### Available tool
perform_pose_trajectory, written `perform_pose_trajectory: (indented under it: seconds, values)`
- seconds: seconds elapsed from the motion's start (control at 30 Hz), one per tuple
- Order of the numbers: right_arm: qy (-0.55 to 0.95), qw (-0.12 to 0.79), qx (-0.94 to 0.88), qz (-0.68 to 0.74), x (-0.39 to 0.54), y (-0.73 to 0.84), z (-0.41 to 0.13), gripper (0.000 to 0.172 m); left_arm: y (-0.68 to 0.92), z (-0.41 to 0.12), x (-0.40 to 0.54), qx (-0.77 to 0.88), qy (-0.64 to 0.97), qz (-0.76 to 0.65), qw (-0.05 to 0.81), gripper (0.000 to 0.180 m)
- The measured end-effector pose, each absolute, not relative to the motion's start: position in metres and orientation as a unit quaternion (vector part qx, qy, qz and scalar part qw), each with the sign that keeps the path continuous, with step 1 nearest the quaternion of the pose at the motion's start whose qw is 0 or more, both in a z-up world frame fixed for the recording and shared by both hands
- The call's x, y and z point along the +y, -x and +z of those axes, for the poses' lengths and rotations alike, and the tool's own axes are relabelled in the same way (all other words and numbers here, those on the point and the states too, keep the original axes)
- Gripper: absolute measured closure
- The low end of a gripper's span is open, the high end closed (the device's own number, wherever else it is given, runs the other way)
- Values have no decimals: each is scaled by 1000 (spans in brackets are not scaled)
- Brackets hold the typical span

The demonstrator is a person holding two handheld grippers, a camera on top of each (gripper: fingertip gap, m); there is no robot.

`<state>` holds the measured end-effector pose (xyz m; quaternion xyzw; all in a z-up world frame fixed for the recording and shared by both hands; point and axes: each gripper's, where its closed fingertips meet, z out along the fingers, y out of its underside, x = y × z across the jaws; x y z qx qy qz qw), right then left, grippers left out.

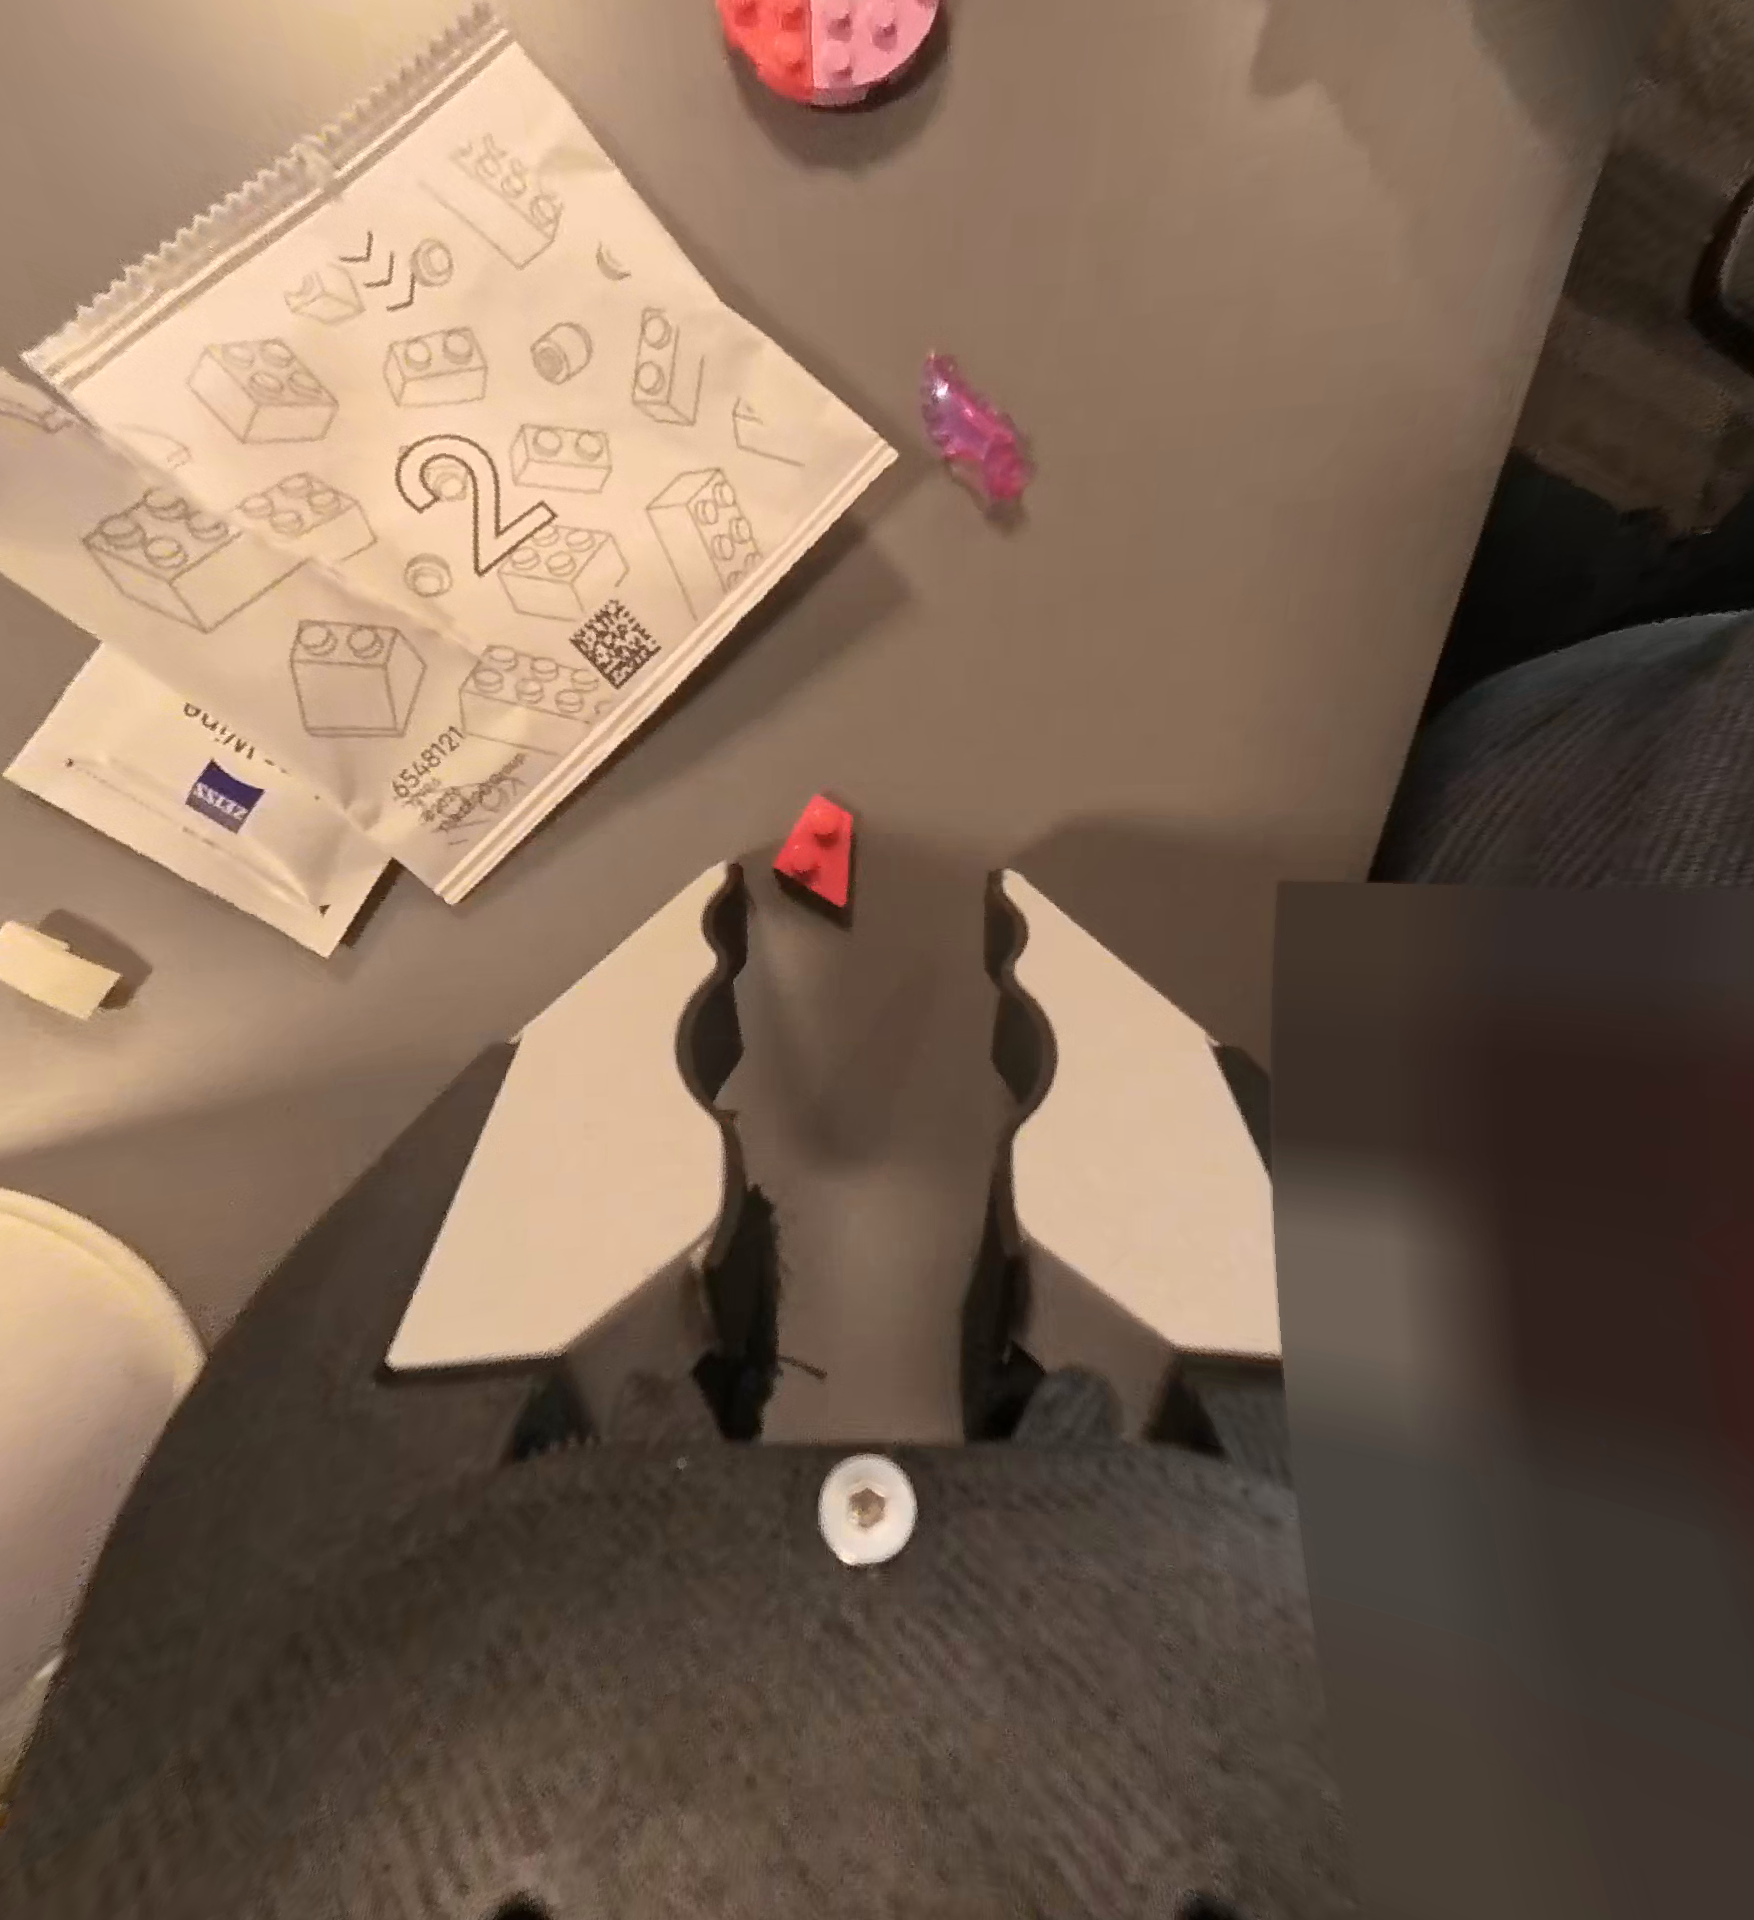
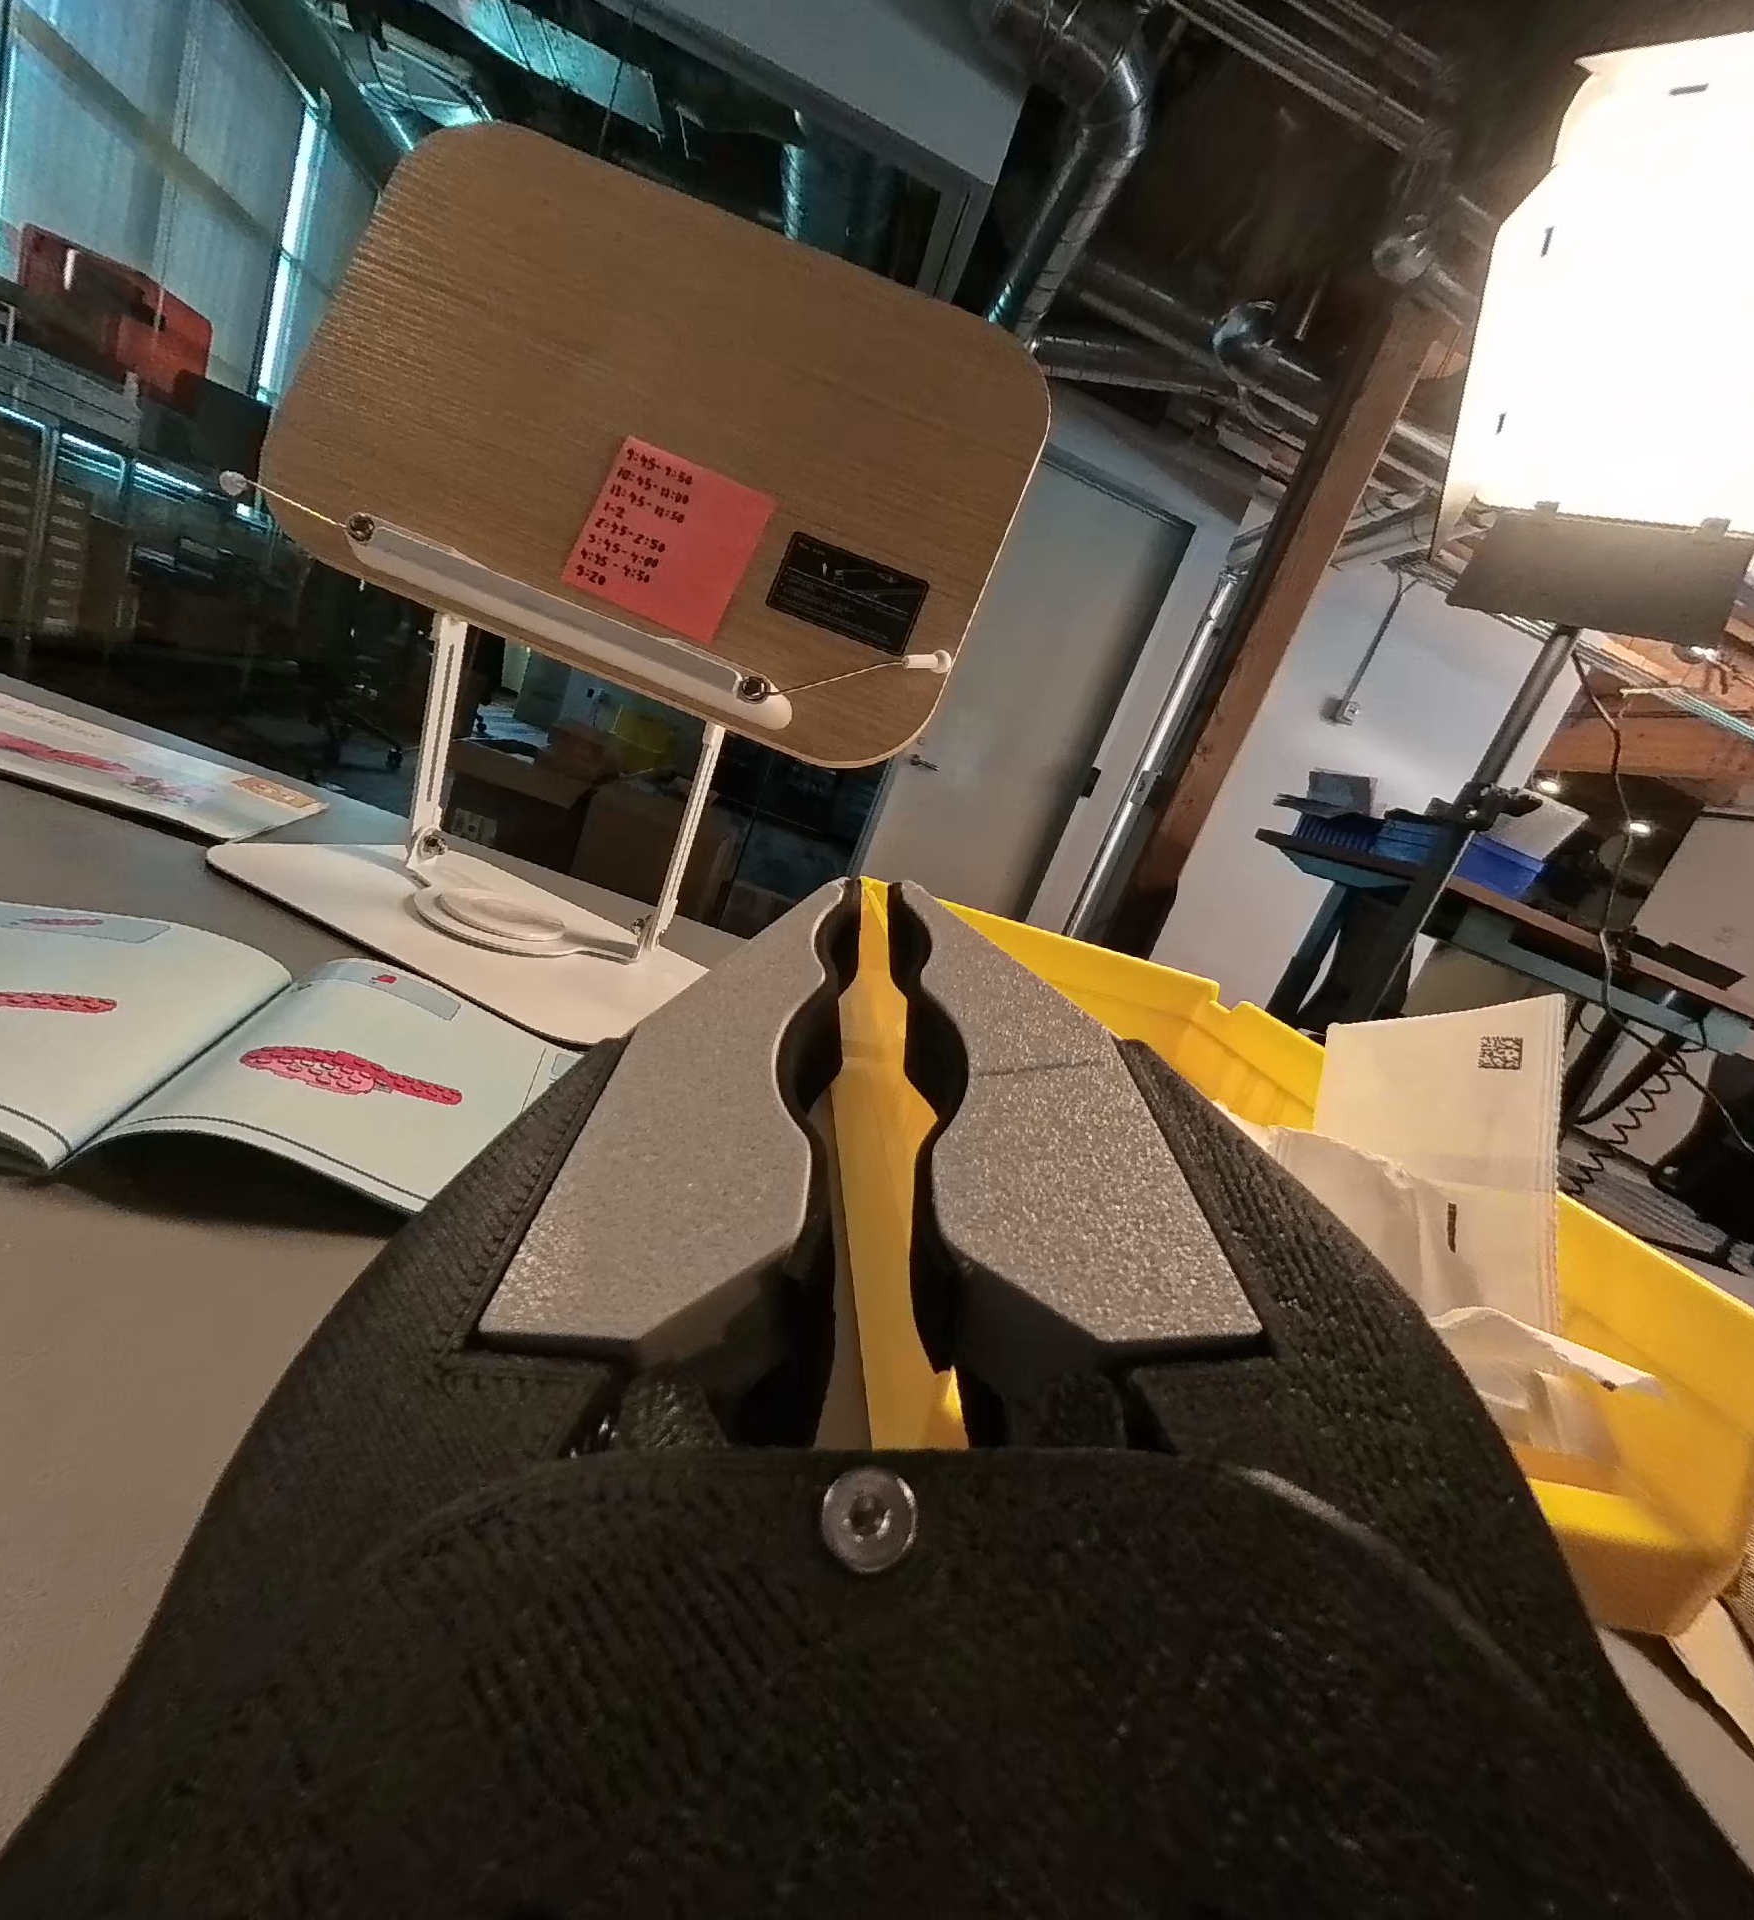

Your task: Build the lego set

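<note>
We look down on a grey table (image 1: 1112,312) in a workshop with exposed pipes and a bright lamp (image 2: 1662,312). On it, just ahead of the left gripper (image 1: 865,883), lies a small red wedge brick (image 1: 817,844) with two studs. It sits close to the left fingertip (image 1: 722,883), but neither finger touches it; the jaws stand wide apart and hold nothing. Beside the brick, to the left, a white paper bag (image 1: 457,468) printed with brick drawings lies over a white sachet (image 1: 208,821). Further away we see a transparent pink piece (image 1: 972,431), a round red and pink plate (image 1: 837,47) and a small white curved piece (image 1: 47,966).

The right gripper (image 2: 875,891) is over a yellow bin (image 2: 1216,1039) that holds white paper bags (image 2: 1424,1122). Its jaws are almost together, and we cannot tell if they pinch anything. To the left lies an open instruction booklet (image 2: 177,1060), and behind it stands a wooden book stand (image 2: 665,416) with a pink note (image 2: 667,535).
</note>
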<state>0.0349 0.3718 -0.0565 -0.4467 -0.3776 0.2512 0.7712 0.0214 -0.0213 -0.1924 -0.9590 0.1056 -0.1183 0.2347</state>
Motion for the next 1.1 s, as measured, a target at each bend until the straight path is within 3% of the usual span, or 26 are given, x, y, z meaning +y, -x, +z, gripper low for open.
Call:
perform_pose_trajectory:
  seconds: [0.4,0.8,1.1]
  values:
    - [448,769,-379,253,372,-34,-57,169,8,-196,-20,88,966,-40,239,148]
    - [447,769,-380,253,371,-34,-57,169,19,-188,-11,60,955,-26,288,149]
    - [450,770,-381,244,372,-36,-59,169,89,-88,-78,-56,893,66,441,149]
